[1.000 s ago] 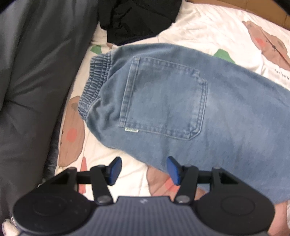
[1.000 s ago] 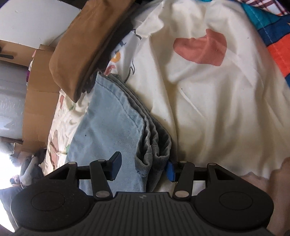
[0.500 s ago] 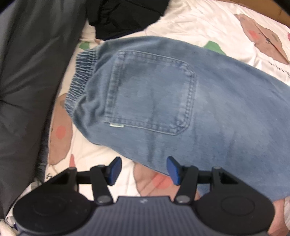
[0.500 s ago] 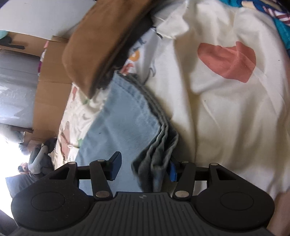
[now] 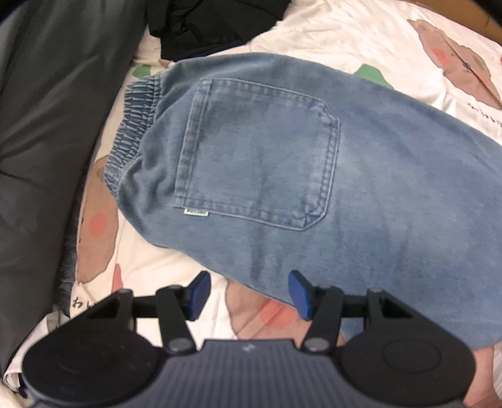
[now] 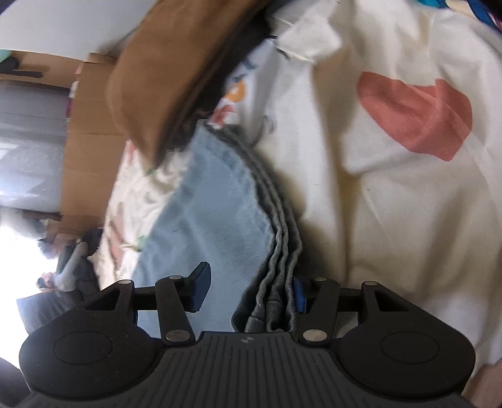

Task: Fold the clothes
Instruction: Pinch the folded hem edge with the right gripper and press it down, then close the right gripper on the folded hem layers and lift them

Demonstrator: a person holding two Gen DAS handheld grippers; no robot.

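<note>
Blue jeans (image 5: 313,175), laid flat on the printed bed sheet (image 5: 360,37), back pocket (image 5: 260,153) up, elastic waistband (image 5: 135,131) at the left. They look folded lengthwise already, judging by the stacked hem layers (image 6: 279,251) in the right wrist view, which run along the right side of the light denim there.

My left gripper (image 5: 248,292) hangs over the near edge of the jeans, just right of the waist end; jaws about half wide, blue pads (image 5: 200,292) apart w/ nothing pinched, only sheet and the denim edge showing btwn them.

My right gripper (image 6: 248,292) sits at the leg end. Jaws at a middling gap; the hem stack lies btwn them, against the right pad, while the left pad stands clear of the cloth, so no real grip yet as I read it.

Surroundings: dark grey bedding (image 5: 47,125) at far left, a black garment (image 5: 213,22) beyond the waistband, a brown folded item (image 6: 175,72) past the hems, cardboard (image 6: 84,147) further off.

Step in hand, I'd say: taking hold of both ends for the crosswise fold. Next move calls for closing right jaws on all hem layers together, left jaws onto the near edge, then carrying the leg end over toward the waist w/o letting layers slip apart.
</note>
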